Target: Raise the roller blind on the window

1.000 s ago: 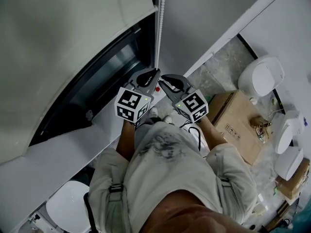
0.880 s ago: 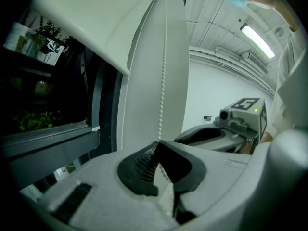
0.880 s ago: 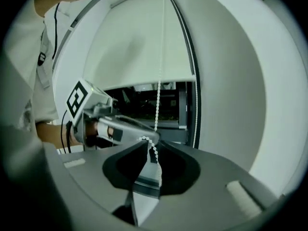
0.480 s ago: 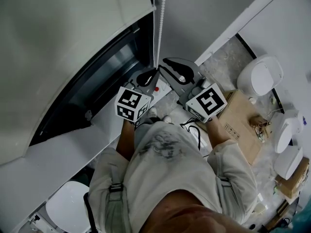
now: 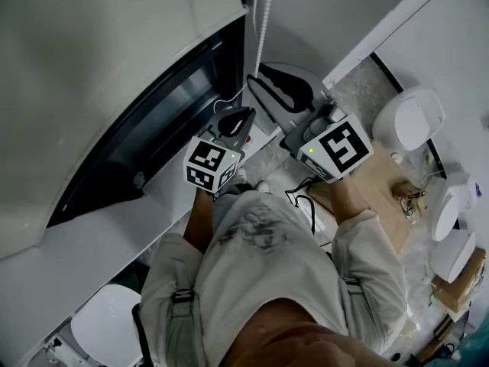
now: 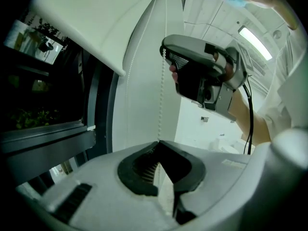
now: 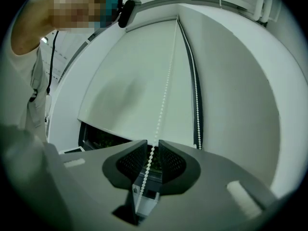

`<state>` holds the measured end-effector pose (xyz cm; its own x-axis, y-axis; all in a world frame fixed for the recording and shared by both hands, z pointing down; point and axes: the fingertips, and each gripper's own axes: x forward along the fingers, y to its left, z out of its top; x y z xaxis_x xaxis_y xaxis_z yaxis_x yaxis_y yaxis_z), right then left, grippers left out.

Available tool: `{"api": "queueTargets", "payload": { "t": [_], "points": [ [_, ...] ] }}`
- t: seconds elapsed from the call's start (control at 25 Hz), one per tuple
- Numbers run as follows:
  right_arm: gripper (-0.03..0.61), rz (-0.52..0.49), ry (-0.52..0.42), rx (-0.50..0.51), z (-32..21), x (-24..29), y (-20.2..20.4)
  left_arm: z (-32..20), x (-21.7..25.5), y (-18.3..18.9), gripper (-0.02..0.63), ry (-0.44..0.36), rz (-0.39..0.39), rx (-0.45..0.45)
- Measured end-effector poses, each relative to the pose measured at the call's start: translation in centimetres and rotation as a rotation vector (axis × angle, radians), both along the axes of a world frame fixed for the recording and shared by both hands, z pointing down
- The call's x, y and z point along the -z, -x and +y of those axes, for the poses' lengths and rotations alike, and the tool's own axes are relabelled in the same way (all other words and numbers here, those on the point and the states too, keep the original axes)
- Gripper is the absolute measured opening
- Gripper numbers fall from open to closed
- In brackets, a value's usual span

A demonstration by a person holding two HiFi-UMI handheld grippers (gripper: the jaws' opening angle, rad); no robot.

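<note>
The blind (image 7: 130, 85) hangs part-raised, its hem above a strip of dark window (image 7: 103, 138). The left gripper (image 6: 158, 143) is clenched, seemingly on the chain (image 6: 161, 95); the right gripper (image 7: 153, 146) stands released higher up, chain between its jaws. Much pulling looks left to do.

Flat, muted light fills the head view: the roller blind (image 5: 99, 67) reads pale grey, the window glass (image 5: 160, 113) is almost black, and straight edges bow toward the rim. In the left gripper view a ceiling light strip (image 6: 255, 42) glares at 2 o'clock, while 9 o'clock is dark. Both gripper views are fisheye with black corners. In the right gripper view the bead chain (image 7: 163, 100) is crisp and the near foreground soft.
</note>
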<state>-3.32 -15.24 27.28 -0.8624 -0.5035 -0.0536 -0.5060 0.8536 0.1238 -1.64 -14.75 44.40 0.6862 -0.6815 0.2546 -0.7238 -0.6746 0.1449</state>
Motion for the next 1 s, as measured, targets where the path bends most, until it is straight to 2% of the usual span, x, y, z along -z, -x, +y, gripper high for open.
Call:
{"api": "queueTargets", "payload": {
  "t": [0.28,0.48,0.72,1.0],
  "points": [
    [0.070,-0.025,-0.011,0.013,-0.2,2.6,0.0,0.8,0.3,-0.1,0.011,-0.007,0.010,-0.014],
    [0.012,-0.033,0.004,0.021,0.0,3.0,0.0,1.0,0.4,-0.4,0.011,-0.012,0.022,-0.022],
    [0.011,-0.051,0.006,0.006,0.0,2.9,-0.1,1.0,0.3,-0.5,0.011,-0.011,0.039,-0.026],
    [0.011,-0.017,0.013,-0.018,-0.2,0.8,0.1,1.4,-1.6,-0.6,0.011,0.042,0.067,-0.038]
  ]
}}
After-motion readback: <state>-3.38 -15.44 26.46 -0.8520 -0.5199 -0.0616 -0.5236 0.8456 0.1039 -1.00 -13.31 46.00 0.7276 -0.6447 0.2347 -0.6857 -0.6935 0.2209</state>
